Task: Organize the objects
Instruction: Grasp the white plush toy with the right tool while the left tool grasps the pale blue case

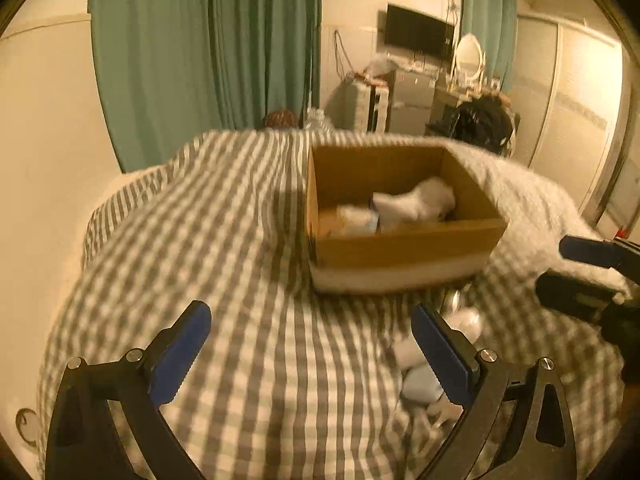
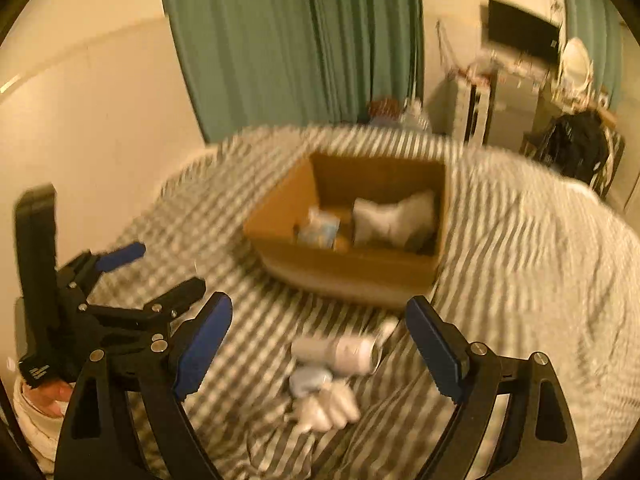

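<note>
An open cardboard box (image 1: 404,242) (image 2: 352,272) sits on the striped bed and holds a white bundle (image 1: 416,200) (image 2: 394,216) and a small pale-blue packet (image 2: 320,232). In front of it lie a white bottle (image 2: 340,354) (image 1: 466,320), a pale-blue item (image 2: 308,380) (image 1: 420,384) and a white crumpled item (image 2: 328,412). My left gripper (image 1: 312,344) is open and empty over the bed, left of these items. My right gripper (image 2: 320,344) is open and empty, hovering above the bottle. The left gripper also shows at the left of the right wrist view (image 2: 160,268).
The bed carries a grey-and-white striped cover (image 1: 224,240). Green curtains (image 1: 208,48) hang behind it. A cream wall (image 1: 44,128) runs along the left. A TV (image 1: 418,34), mirror (image 1: 468,54), drawers and a dark bag (image 1: 484,120) stand at the far right.
</note>
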{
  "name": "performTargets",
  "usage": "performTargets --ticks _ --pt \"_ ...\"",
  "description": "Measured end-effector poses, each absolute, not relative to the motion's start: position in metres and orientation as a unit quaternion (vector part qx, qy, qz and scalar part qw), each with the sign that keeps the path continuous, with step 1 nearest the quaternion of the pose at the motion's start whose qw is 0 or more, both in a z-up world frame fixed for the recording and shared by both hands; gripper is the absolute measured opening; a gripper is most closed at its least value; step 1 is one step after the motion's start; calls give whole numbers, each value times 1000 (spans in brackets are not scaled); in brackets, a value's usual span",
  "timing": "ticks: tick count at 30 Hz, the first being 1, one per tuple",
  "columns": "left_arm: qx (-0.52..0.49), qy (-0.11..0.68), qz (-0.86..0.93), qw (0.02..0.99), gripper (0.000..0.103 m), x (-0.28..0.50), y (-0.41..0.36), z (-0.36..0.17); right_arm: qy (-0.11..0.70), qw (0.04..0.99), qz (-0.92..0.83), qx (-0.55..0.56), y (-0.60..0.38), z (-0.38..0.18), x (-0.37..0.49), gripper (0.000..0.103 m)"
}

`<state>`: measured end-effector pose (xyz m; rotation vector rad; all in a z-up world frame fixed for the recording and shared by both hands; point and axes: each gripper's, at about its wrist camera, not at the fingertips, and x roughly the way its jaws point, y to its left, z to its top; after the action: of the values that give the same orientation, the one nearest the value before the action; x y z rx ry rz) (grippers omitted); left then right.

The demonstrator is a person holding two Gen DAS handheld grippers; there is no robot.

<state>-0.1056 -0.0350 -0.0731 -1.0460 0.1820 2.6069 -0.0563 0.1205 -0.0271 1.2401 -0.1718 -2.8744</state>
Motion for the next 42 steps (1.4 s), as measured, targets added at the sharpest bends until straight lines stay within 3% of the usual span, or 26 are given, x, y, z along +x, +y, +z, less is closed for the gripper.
performTargets --ticks 6,20,24,25,33,42 --pt "-411 91 891 169 103 -111 -28 -117 -52 3 -882 468 128 -84 -58 89" --pt "-426 85 887 157 103 -121 -34 -126 40 26 -832 553 101 -139 -67 87" --pt "-426 87 887 155 103 -121 -34 -126 67 17 -811 582 95 -154 -69 64" --pt "-426 87 887 154 103 -121 -34 -126 71 13 -809 584 95 -156 -68 63" --pt "-427 104 885 154 103 -118 -26 -127 30 14 -850 526 112 -106 -51 63" --pt "-445 119 860 218 103 -101 23 -141 30 -49 -891 450 156 -50 -50 63"
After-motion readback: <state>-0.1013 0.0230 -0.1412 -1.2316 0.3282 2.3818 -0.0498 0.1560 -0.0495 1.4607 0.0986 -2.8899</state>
